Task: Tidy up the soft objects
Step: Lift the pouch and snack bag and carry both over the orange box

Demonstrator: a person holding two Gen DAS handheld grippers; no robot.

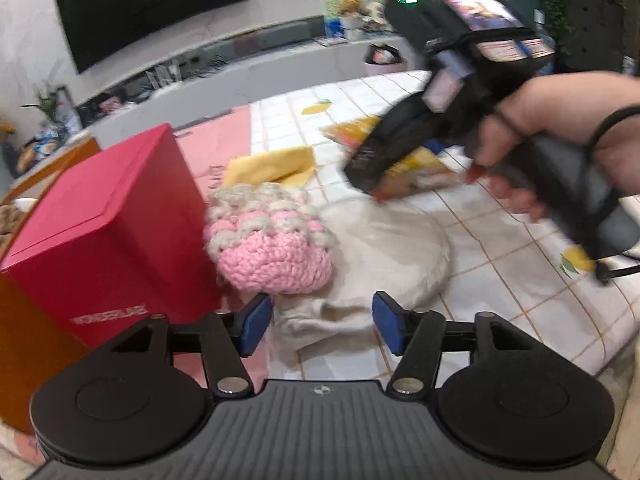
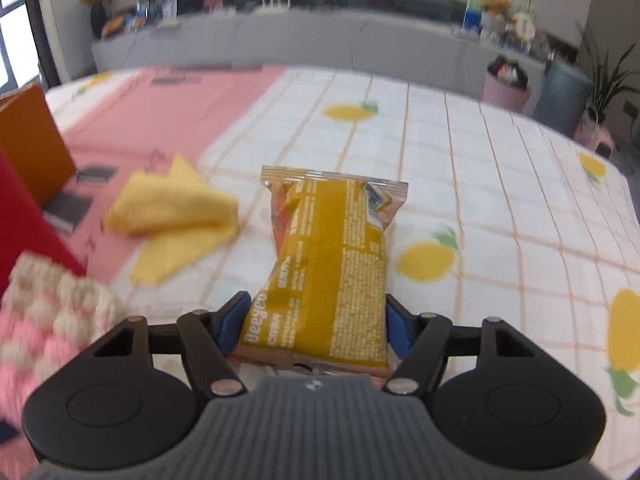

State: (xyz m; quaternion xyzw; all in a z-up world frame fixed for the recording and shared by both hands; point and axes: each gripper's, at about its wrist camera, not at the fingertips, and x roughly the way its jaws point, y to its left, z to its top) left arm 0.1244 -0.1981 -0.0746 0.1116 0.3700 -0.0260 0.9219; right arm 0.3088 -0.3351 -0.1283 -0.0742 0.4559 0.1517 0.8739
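Two tongs work over the bed point(image 2: 480, 160). Left tongs point(image 1: 322, 322) stand open above a cream cloth point(image 1: 384, 248), beside a pink knitted pouch point(image 1: 272, 244) and a red box point(image 1: 108, 232). Right tongs point(image 2: 316, 320) clamp a yellow snack packet point(image 2: 332, 260); a yellow cloth point(image 2: 176, 216) lies just left.

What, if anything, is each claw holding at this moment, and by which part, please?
The right claw grips the yellow snack packet across its near end, pads on its two long edges. The left claw holds nothing; it stands open over the cream cloth.
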